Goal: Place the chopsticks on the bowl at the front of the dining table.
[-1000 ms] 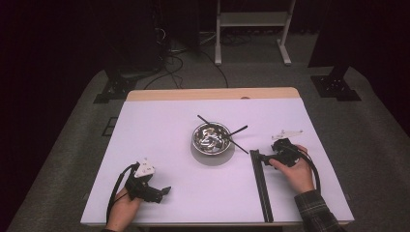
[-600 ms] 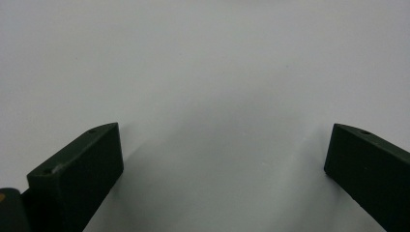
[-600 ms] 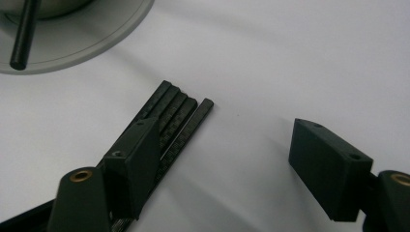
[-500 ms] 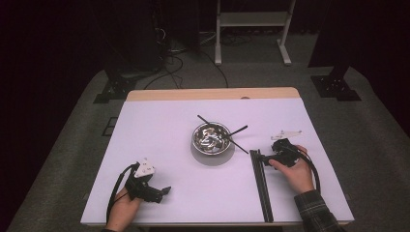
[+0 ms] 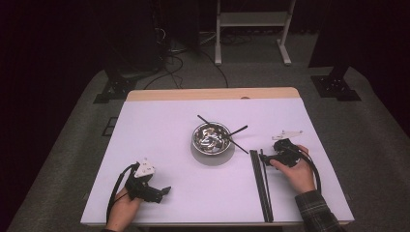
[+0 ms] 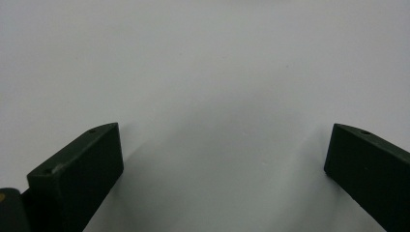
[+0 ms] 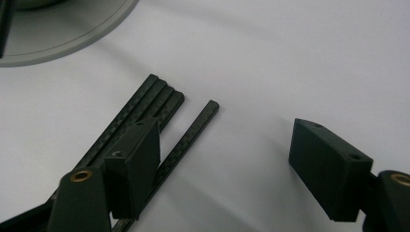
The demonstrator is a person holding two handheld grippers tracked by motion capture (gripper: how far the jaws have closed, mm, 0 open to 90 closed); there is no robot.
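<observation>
**Nothing's budged in the last second: right gripper parked over the chopstick row, jaws wide**

Right gripper (image 5: 265,157) sits at the far end of the black chopsticks (image 5: 261,186) lined up on the table (image 5: 159,130), jaws spread wide and holding nothing. In the right gripper view you can see one jaw hanging over the bundle of four sticks (image 7: 140,108) lying tight together, while a lone stick (image 7: 193,130) lies just beside them, a small gap away, between the jaws. The pads aren't pressing on anything.

Compared with the earlier high views, it's basically a freeze frame: same hand spot, same jaw spread, same row of sticks. So I'd guess it's a pause, either just after laying that lone stick down or lining up to nudge it in against the others.

Further out, the metal bowl (image 5: 211,137) in the middle of the table has two more chopsticks (image 5: 232,133) leaning out of it, so the job looks maybe half done.

Left gripper (image 5: 164,191) is way over on the near left, jaws wide apart over bare table, not doing anything.
</observation>
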